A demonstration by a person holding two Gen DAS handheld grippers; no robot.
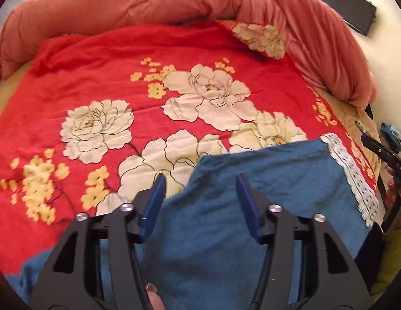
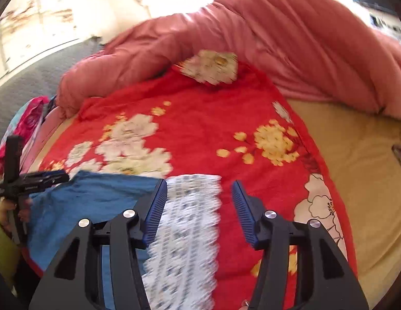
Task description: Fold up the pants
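Left wrist view shows our blue pants (image 1: 265,193) lying soft and floppy on the red bed (image 1: 97,72), both jaws open and empty, so we should pinch the lace hem (image 2: 190,219).

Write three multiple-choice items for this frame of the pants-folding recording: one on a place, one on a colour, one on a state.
1. Where do the blue pants lie?
A. on the red floral blanket
B. on the floor
C. on a chair

2. What colour is the lace trim on the pants?
A. black
B. white
C. yellow

3. How does the left gripper stand?
A. shut on the pants
B. open above the pants
C. shut on the pink quilt

Answers: 1 A, red flowered cloth shows around the pants; 2 B, the lacy edge is white; 3 B, its pads stand apart, gripping nothing.
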